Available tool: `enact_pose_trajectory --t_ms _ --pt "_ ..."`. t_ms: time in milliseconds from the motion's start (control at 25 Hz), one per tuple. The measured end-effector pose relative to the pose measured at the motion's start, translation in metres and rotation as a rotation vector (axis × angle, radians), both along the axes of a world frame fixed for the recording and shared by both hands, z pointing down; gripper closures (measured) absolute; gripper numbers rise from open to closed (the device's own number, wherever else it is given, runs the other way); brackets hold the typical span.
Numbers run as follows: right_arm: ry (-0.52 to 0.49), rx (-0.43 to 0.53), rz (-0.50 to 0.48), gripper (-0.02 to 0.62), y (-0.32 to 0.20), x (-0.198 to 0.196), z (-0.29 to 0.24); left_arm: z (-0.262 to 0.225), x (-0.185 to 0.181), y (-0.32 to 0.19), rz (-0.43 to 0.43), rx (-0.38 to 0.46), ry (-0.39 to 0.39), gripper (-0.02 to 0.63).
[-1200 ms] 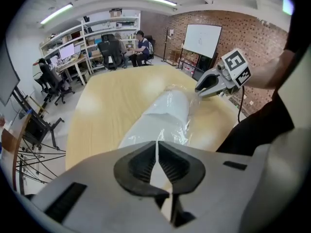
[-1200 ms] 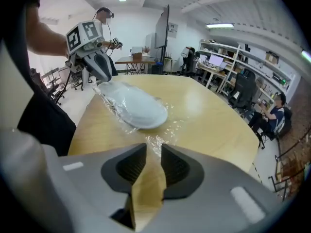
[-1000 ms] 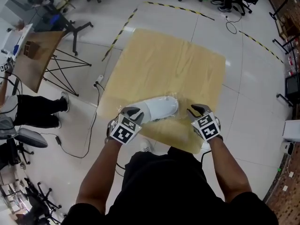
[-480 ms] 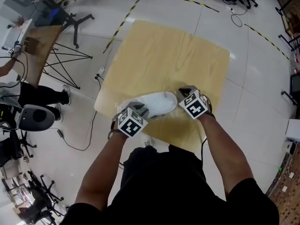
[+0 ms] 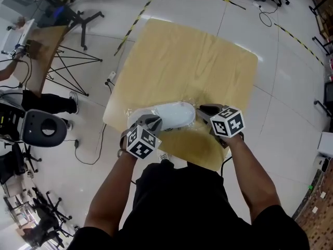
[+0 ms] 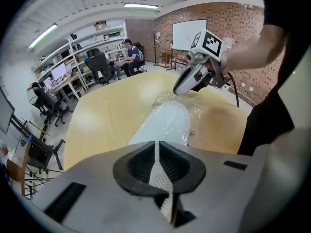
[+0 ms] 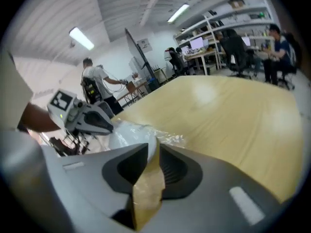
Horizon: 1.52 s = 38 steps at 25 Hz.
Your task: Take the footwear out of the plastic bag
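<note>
The white footwear [image 5: 171,113] is lying inside the clear plastic bag [image 5: 193,130] on the table [image 5: 197,61]. It is close to the near edge, more toward the near left corner, with its length going along that edge. The bag is wrinkling around it and is spreading a little on the wood at the rounded end of the footwear. The left hand-held gripper [image 5: 149,122] is pointing steeply down at the other end of the footwear. Its jaws are standing narrow and white material is showing in the thin slit between them, but whether the pads are pinching it is not possible to tell. The right hand-held gripper [image 5: 205,109] is hovering just beside the rounded end, at the crumpled edge of the bag. Its jaws have just been opening and are a little apart, with bare wood showing through the gap and nothing pressed between the pads. On the grey floor [image 5: 291,87] a black office chair [image 5: 44,129] is standing well beyond the left edge, and yellow-black tape [image 5: 136,29] is running past the far left corner
</note>
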State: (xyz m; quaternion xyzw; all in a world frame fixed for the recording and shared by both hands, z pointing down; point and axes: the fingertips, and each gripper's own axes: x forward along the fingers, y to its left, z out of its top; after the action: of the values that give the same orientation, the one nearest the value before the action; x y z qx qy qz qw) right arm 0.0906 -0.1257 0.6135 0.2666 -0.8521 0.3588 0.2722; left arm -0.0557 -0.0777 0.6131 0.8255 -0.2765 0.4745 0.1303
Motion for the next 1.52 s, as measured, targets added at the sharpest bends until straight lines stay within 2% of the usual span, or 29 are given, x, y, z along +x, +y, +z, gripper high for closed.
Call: enact_pose_trajectory --t_ms 80,160,320,360,440,480,520,720,840,920,1000,1080,1200,1280,1360,1520 --pt "-0.136 -0.107 0.077 0.464 0.005 -0.01 -0.009 0.001 -0.002 0.0 0.002 -0.002 0.006 0.572" --pt "-0.189 -0.146 0.126 0.438 0.007 -0.017 -0.013 0.003 -0.003 -0.001 0.002 -0.005 0.007 0.572" --pt "-0.1 -0.162 0.085 0.43 0.019 -0.027 0.002 0.008 -0.002 -0.001 0.002 -0.003 -0.004 0.577" --pt "-0.069 -0.17 0.076 0.442 0.023 -0.026 0.007 0.01 -0.002 -0.001 0.003 -0.004 -0.007 0.58" --pt "-0.042 -0.176 0.08 0.562 0.026 -0.022 0.012 0.012 -0.004 -0.002 0.003 -0.005 -0.013 0.586" --pt "-0.069 -0.187 0.091 0.584 0.027 -0.02 0.011 0.013 -0.006 -0.002 0.0 -0.007 -0.011 0.589" --pt "-0.125 -0.214 0.106 0.592 0.029 -0.02 0.008 0.014 -0.008 -0.002 -0.003 -0.009 -0.008 0.591" --pt "-0.526 -0.377 0.175 0.594 0.035 -0.02 -0.021 0.012 -0.012 0.0 -0.016 -0.014 0.016 0.594" --pt "-0.691 -0.392 0.184 0.594 0.035 -0.022 -0.039 0.006 -0.012 -0.001 -0.002 -0.004 0.036 0.597" --pt "-0.758 -0.384 0.186 0.594 0.034 -0.023 -0.048 0.001 -0.012 -0.002 0.002 0.006 0.05 0.597" --pt "-0.776 -0.366 0.188 0.594 0.032 -0.023 -0.051 -0.005 -0.012 -0.005 -0.002 0.021 0.056 0.598" --pt "-0.746 -0.339 0.193 0.583 0.03 -0.019 -0.05 -0.011 -0.012 -0.006 -0.002 0.033 0.061 0.598" --pt "-0.695 -0.307 0.196 0.478 0.028 -0.008 -0.048 -0.016 -0.01 -0.005 0.007 0.046 0.059 0.598" --pt "-0.667 -0.284 0.213 0.465 0.024 0.002 -0.044 -0.018 -0.008 -0.004 0.025 0.062 0.052 0.598" --pt "-0.638 -0.264 0.235 0.465 0.019 0.014 -0.039 -0.023 -0.001 -0.003 0.072 0.084 0.048 0.574" --pt "-0.605 -0.224 0.29 0.485 0.008 0.026 -0.041 -0.03 0.024 -0.002 0.233 0.108 0.033 0.502"
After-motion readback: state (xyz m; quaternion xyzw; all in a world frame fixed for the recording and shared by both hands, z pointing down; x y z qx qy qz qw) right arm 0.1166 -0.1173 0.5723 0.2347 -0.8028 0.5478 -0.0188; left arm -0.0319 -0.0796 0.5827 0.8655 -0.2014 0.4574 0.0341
